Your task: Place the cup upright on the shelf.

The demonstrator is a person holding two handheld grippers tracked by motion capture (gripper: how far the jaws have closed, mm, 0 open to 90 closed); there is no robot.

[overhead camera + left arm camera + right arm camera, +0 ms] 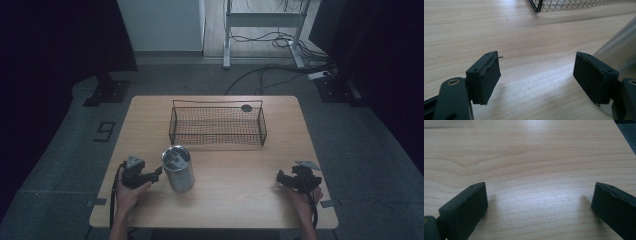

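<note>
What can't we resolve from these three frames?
- Metal can: in the high view, its inside is too dim and small to tell if it holds anything; in the left gripper view, cut off by the right edge, blurred.
- Wire basket: dark round spot at its far rim is too small to identify; in the left gripper view, cut off by the top edge.

Dim room — grey carpet (60, 145), dark curtains (55, 40) at both sides, cables (280, 70) trailing near a white frame (265, 22).
</note>
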